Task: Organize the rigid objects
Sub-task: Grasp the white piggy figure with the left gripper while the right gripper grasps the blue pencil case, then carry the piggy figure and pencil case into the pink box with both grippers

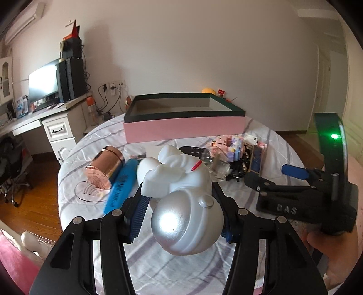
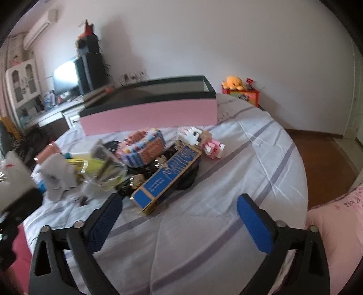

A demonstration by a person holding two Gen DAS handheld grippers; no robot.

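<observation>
The left gripper (image 1: 181, 217) points downward with both blue pads clamped on a white and silver astronaut figure (image 1: 181, 192), while the right gripper (image 2: 179, 220) hangs over the bed with its jaws spread wide and nothing between them, a bare hand (image 1: 329, 254) gripping its handle.

White-and-silver astronaut figure (image 1: 181, 190), pink box (image 1: 185, 128), lilac-striped white sheet (image 2: 238, 181)

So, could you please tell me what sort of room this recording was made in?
Most likely a bedroom or study at home. A desk with a monitor stands by the wall, an air conditioner hangs above it, and toys lie on a striped sheet that looks like bedding.
</observation>
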